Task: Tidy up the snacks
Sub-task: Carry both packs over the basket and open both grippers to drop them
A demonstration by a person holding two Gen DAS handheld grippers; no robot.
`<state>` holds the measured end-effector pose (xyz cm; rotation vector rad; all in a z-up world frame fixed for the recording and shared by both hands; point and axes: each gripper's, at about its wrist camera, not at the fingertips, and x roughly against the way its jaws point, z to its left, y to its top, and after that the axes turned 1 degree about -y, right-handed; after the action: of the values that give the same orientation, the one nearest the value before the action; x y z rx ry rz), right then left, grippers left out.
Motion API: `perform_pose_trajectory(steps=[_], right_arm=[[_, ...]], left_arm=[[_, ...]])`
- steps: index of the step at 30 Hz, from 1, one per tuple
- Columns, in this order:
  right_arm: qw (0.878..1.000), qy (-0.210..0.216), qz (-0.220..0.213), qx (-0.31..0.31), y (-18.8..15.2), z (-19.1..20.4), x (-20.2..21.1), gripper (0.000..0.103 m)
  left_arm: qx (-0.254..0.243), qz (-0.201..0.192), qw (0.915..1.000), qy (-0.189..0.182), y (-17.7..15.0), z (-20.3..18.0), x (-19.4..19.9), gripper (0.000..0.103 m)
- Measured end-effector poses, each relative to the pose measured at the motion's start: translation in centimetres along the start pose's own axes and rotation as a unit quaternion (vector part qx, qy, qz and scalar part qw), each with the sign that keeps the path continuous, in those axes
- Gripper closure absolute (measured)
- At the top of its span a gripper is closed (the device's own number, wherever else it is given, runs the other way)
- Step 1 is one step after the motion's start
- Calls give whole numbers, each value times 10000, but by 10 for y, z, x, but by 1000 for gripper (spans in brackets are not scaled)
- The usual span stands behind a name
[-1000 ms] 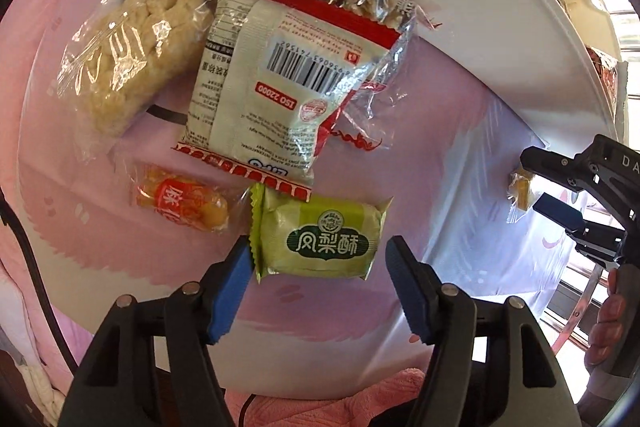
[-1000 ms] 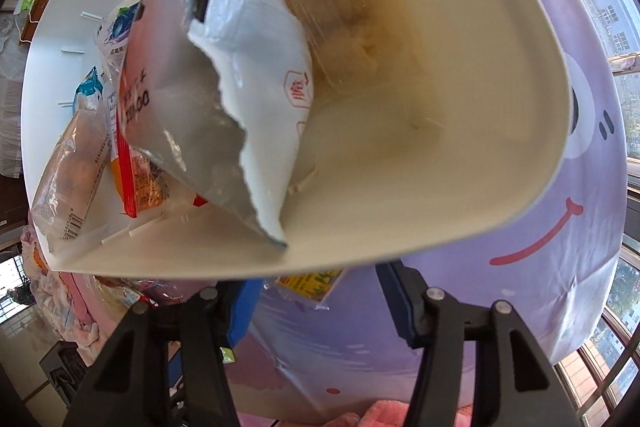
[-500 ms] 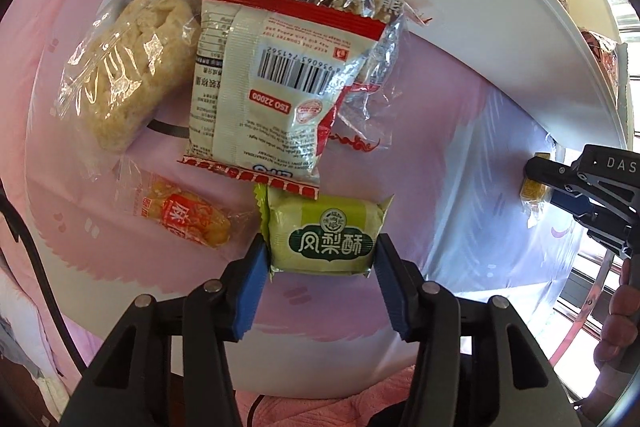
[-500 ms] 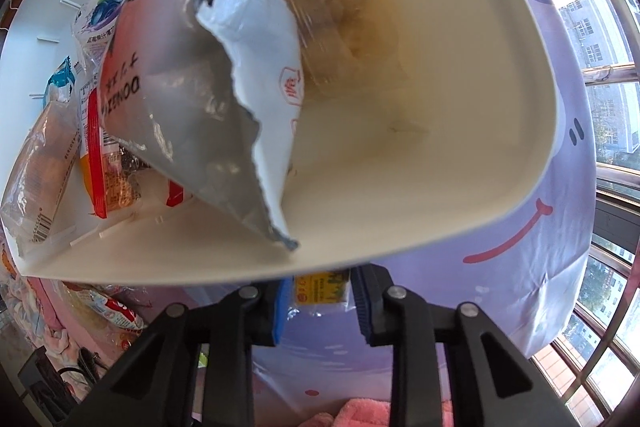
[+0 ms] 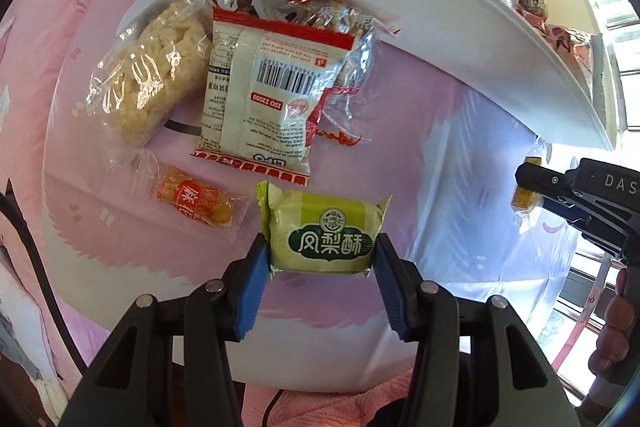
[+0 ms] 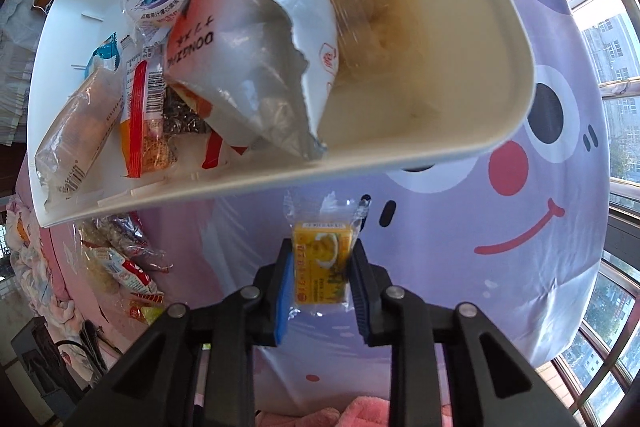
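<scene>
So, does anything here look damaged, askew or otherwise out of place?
Yes: the large silver-lined bag in the white tray is torn open, its jagged edge hanging over the front rim. Several snacks, such as the red-trimmed packet, lie loose on the cloth outside the tray. Both held snacks look intact.

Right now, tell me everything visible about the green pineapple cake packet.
The green pineapple cake packet is a sealed, glossy pillow pack, yellow-green with a dark green label in white Chinese characters and a round emblem above. It faces label-up over the pink cloth. The left tool is shut on its two short sides, blue pads pressing in. The red-and-white snack bag lies just beyond it.
</scene>
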<state>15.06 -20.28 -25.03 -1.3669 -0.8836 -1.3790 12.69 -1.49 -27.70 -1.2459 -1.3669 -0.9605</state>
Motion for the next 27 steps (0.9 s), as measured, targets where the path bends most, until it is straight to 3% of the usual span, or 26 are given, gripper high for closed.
perform_pose_trajectory(steps=[11, 20, 27], right_arm=[[9899, 847, -439, 1048, -29, 13, 40, 77], [9646, 1308, -1517, 1715, -25, 9, 103, 77], [9416, 1268, -2397, 1995, -21, -6, 144, 77]], left_arm=[[-414, -898, 9951, -23, -21, -39, 76, 53], [-696, -1577, 9850, -7, -19, -55, 127, 53], [-833, -1964, 9770, -41, -8, -69, 152, 53]])
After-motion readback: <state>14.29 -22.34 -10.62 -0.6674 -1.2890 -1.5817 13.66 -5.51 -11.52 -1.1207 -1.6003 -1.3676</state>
